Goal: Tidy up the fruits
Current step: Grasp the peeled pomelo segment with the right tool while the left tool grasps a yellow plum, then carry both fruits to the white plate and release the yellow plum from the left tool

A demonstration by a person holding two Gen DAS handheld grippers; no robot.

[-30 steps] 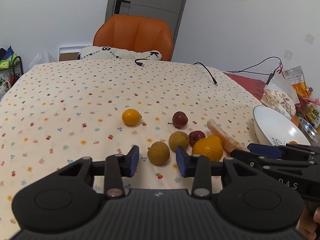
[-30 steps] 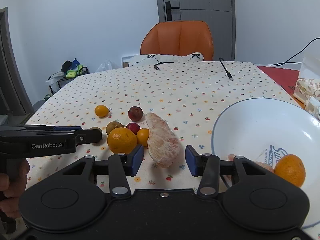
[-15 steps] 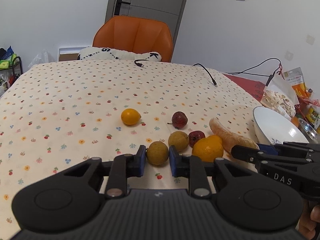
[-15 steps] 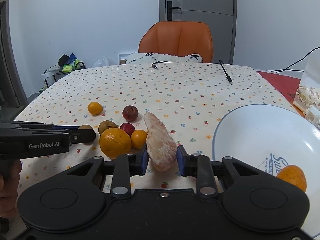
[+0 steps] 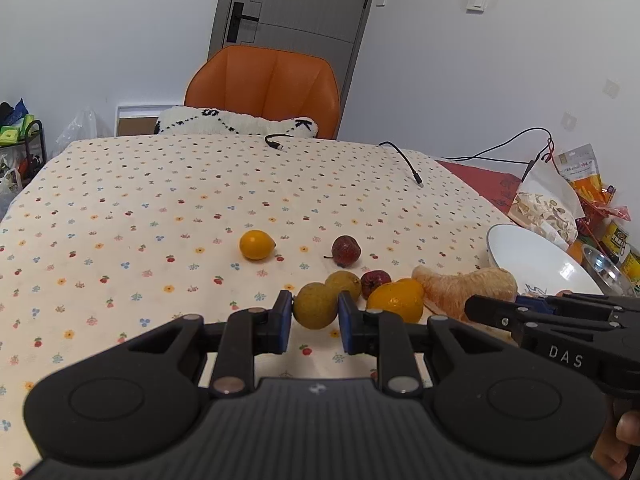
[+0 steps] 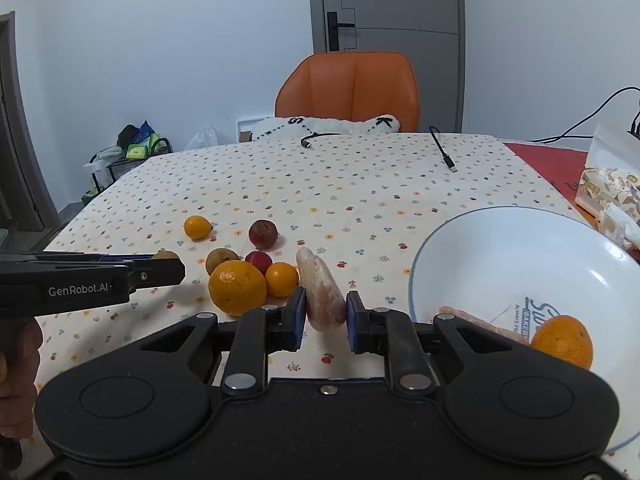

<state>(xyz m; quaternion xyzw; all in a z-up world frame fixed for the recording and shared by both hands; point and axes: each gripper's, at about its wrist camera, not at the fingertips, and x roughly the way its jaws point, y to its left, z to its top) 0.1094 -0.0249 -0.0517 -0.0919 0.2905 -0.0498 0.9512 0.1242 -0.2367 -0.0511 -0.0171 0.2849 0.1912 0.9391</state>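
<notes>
A matte, brownish-green round fruit (image 5: 316,306) sits squeezed between the blue pads of the left gripper (image 5: 313,322), low over the flower-print tablecloth (image 5: 160,208). The right gripper (image 6: 326,322) is clamped on a pale pink, fibrous pomelo segment (image 6: 322,290), long and curved. A second ago both pairs of jaws stood apart with the fruits loose between them; now they have closed onto them (neither hand has travelled much). Beside the held fruit lie a second brown fruit (image 5: 343,284), a small glossy red fruit (image 5: 375,280), a dimpled big orange (image 6: 237,287) and a small orange (image 6: 281,279); farther off sit a yellow kumquat (image 5: 257,244) and a dark red fruit (image 5: 346,251). The smooth white bowl (image 6: 500,248), printed inside, holds one orange (image 6: 562,340) and another pink segment (image 6: 472,318).
</notes>
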